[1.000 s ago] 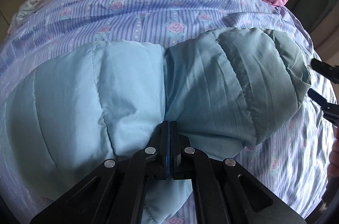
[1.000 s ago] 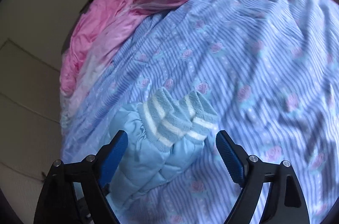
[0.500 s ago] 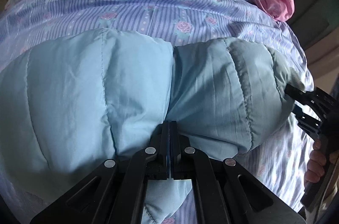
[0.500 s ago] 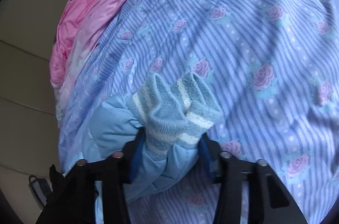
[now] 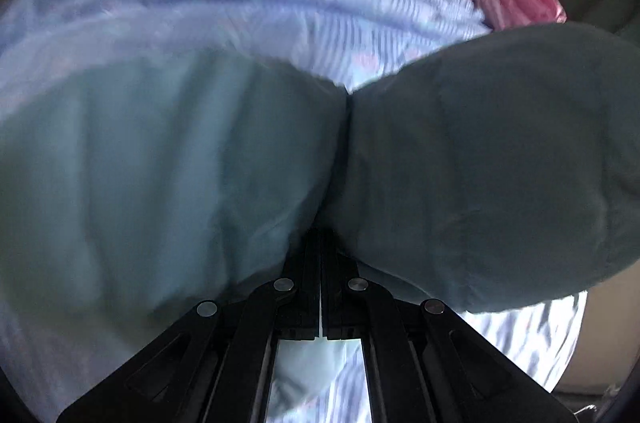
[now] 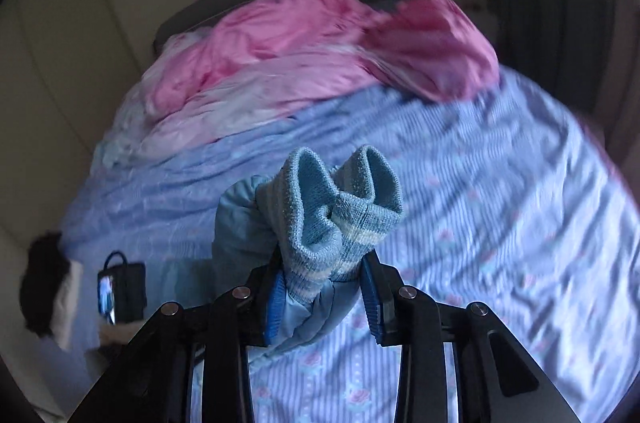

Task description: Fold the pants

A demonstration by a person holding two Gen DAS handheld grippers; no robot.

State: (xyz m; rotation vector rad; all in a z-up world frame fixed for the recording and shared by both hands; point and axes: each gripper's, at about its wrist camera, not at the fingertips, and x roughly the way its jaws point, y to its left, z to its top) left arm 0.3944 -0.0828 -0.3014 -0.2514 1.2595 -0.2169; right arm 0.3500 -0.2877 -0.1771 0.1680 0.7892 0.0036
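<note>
Since the earlier frame our right gripper (image 6: 322, 297) has just been closing around the striped knit cuffs (image 6: 336, 207) of the quilted blue pants (image 5: 168, 163), and it has carried them up off the bed (image 6: 500, 223); the two cuffs now stand bunched between its blue fingers (image 6: 275, 307), which pinch the padded leg ends just below the knit. Our left gripper (image 5: 320, 255) has its fingers pressed together on the other end of the pants, probably the waist, though blur and shadow make the spot hard to read. The pants hang between our two grippers, most of the fabric lying on the striped rose-print sheet (image 5: 280, 3), with the pink quilt (image 6: 320, 35) heaped at the far end.

The step in hand looks like folding the legs over toward the waist. To do it well we keep both cuffs together in the right pinch, hold the left end down as an anchor, carry the cuffs high enough that the padded legs clear the bed, then lay them square on the waist edge before letting go.
</note>
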